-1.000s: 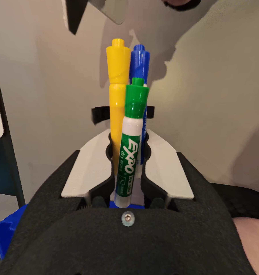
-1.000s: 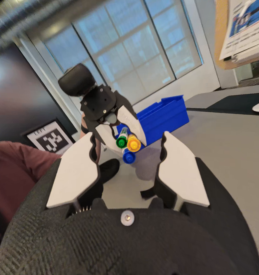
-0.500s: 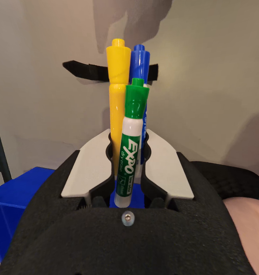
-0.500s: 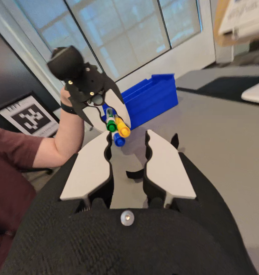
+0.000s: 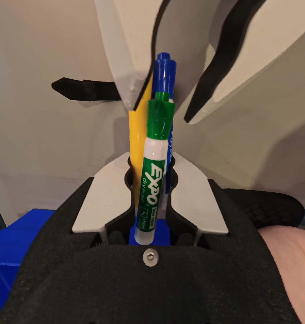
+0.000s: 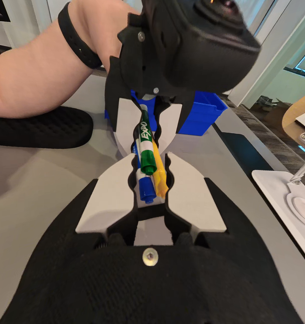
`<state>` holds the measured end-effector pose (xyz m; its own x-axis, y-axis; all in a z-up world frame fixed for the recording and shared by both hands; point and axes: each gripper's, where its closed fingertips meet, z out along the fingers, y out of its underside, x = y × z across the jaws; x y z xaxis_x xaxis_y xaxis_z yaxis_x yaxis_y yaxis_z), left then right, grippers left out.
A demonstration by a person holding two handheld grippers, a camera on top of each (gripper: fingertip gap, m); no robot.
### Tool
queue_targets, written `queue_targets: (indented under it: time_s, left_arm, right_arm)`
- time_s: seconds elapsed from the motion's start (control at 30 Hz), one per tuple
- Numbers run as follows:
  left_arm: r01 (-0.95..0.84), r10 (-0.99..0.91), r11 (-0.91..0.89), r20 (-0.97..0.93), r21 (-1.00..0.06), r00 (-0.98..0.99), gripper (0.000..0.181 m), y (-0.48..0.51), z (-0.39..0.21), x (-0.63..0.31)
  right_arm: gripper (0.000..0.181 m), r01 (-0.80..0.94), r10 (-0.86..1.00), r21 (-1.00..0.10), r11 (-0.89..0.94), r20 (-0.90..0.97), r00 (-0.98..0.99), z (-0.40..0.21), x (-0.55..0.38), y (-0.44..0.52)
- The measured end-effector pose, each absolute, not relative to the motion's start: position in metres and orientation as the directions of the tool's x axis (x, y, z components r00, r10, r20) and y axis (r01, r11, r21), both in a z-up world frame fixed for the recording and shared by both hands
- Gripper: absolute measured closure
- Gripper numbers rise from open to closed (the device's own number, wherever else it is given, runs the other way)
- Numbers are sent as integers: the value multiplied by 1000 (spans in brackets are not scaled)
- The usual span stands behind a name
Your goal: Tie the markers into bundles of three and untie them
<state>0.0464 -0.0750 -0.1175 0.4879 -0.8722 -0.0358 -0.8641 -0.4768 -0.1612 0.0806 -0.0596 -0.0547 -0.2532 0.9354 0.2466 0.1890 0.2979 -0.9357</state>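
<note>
Half a second back the right gripper (image 6: 150, 175) stood well short of the markers; it has since closed in, and its spread white fingers (image 5: 130, 82) now flank the cap ends of the bundle. Its jaws are apart, and whether either pad actually touches a cap is hard to judge.

Pinched between the left gripper (image 5: 151, 168) jaws are three dry-erase markers, side by side: the green marker (image 5: 152, 184) in front, the yellow marker (image 5: 137, 140) on its left and the blue marker (image 5: 165, 78) behind, reaching farthest out. From the right wrist view the same green marker (image 6: 145, 145), blue marker (image 6: 146, 191) and yellow marker (image 6: 159, 177) point caps-first into the gap of the right gripper.

A black strap (image 5: 83, 89) lies flat on the grey table (image 5: 43, 140), beyond the caps and apart from the markers.

Behind the left gripper (image 6: 146, 133) sits a blue bin (image 6: 204, 115) on the table; its inside is out of sight.
</note>
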Motion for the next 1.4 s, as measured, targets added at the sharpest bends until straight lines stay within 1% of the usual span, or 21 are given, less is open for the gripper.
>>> queue_targets:
  time_s: [0.07, 0.17, 0.27, 0.43, 0.47, 0.53, 0.57, 0.6, 0.67, 0.73, 0.8, 0.87, 0.97, 1.03, 1.07, 1.1, 1.17, 1.2, 1.27, 1.33, 1.4]
  left_arm:
    - [-865, -876, -470, -29, -178, 482, 143, -75, -116, 50]
    - [-865, -878, -466, -22, -188, 478, 143, -76, -114, 52]
    - [-866, -879, -464, -22, -185, 476, 143, -77, -114, 50]
    - [-861, -876, -470, -18, -196, 483, 143, -77, -112, 48]
    - [-863, -877, -467, -25, -194, 480, 143, -77, -112, 47]
    - [-864, -878, -467, -18, -190, 478, 143, -79, -112, 47]
    - [-865, -879, -466, -14, -188, 476, 143, -80, -113, 47]
    - [-864, -878, -468, -12, -186, 478, 143, -81, -113, 45]
    - [-856, -869, -484, -12, -180, 494, 142, -82, -112, 38]
    - [-841, -855, -509, -10, -185, 519, 142, -83, -110, 30]
    - [-828, -843, -527, -3, -192, 538, 142, -84, -108, 24]
    - [-823, -837, -537, -4, -183, 547, 142, -85, -108, 18]
    - [-817, -830, -550, 7, -175, 557, 142, -87, -111, 14]
    - [-816, -830, -551, 13, -175, 558, 142, -86, -112, 14]
    - [-815, -829, -553, 17, -171, 559, 142, -86, -113, 14]
    - [-817, -830, -551, 15, -171, 557, 142, -85, -114, 14]
    - [-813, -828, -555, 25, -175, 560, 142, -84, -115, 16]
    - [-814, -829, -554, 30, -175, 558, 142, -83, -116, 17]
    - [-817, -834, -548, 40, -180, 550, 143, -81, -119, 20]
    - [-818, -836, -546, 59, -182, 546, 142, -80, -123, 25]
    - [-818, -839, -541, 68, -194, 539, 143, -77, -125, 30]
  right_arm:
    - [149, 220, 932, -929, 298, 233, -277, -61, 80, -62]
    - [160, 261, 925, -909, 326, 249, -286, -69, 80, -61]
    - [160, 239, 928, -919, 315, 245, -282, -63, 83, -61]
    - [160, 274, 930, -909, 315, 238, -280, -67, 94, -52]
    - [159, 277, 932, -910, 308, 231, -278, -67, 95, -51]
    - [136, 271, 944, -919, 287, 222, -246, -64, 95, -46]
    - [131, 261, 949, -925, 275, 217, -230, -61, 96, -43]
    - [131, 241, 952, -936, 258, 203, -229, -57, 99, -42]
    - [137, 205, 960, -963, 177, 124, -250, -55, 107, -38]
    - [145, 233, 967, -972, 33, -28, -255, -67, 112, -20]
    - [148, 288, 964, -949, -128, -187, -187, -87, 106, 14]
    - [146, 318, 951, -921, -224, -278, -136, -104, 94, 40]
    - [139, 351, 922, -896, -272, -347, -172, -119, 72, 46]
    - [136, 445, 904, -854, -268, -383, -190, -133, 61, 39]
    - [137, 487, 896, -835, -257, -394, -204, -139, 58, 35]
    - [146, 510, 890, -825, -243, -399, -221, -141, 56, 30]
    - [164, 529, 890, -825, -199, -378, -255, -143, 54, 22]
    - [178, 544, 913, -823, -166, -337, -232, -147, 53, 26]
    - [178, 537, 948, -838, -97, -243, -208, -147, 55, 32]
    - [178, 391, 987, -920, -25, -86, -139, -119, 56, 44]
    - [178, 185, 990, -974, 129, 114, -86, -74, 67, 41]
